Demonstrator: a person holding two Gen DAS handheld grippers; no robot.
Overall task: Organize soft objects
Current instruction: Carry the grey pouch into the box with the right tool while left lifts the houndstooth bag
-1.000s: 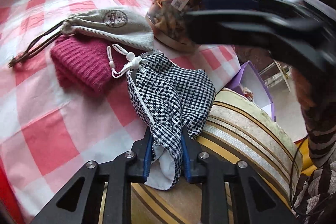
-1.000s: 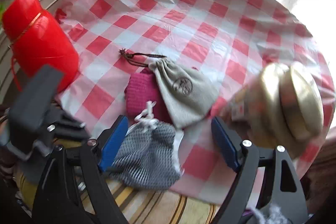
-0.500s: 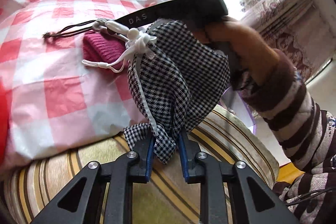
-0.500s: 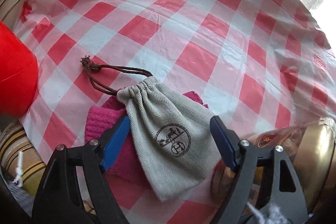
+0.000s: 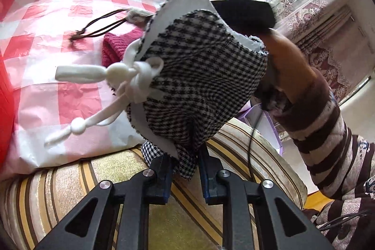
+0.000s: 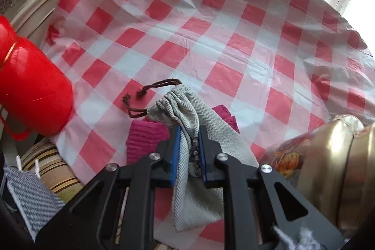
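Observation:
My left gripper [image 5: 185, 156] is shut on the lower corner of a black-and-white checked drawstring pouch [image 5: 206, 76]. The pouch hangs above the table edge with its white cords [image 5: 110, 72] dangling left. It also shows at the lower left of the right wrist view [image 6: 28, 198]. My right gripper [image 6: 189, 132] points down at the table. Its jaws are closing, and their pads bunch the middle of a grey herringbone pouch [image 6: 185, 109] between them. That pouch lies across a pink knitted cloth [image 6: 145, 135], its brown cord [image 6: 150, 90] trailing left.
A red-and-white checked plastic cloth [image 6: 211, 27] covers the round table. A red container [image 6: 30, 90] stands at the left edge and a gold-lidded jar [image 6: 328, 156] at the right. A striped cushion [image 5: 93, 179] lies below the table edge. A striped sleeve [image 5: 328, 128] reaches in from the right.
The left gripper has carried the checked pouch up off the table edge. The right gripper moved over the grey pouch with wide jaws, then closed on its middle.

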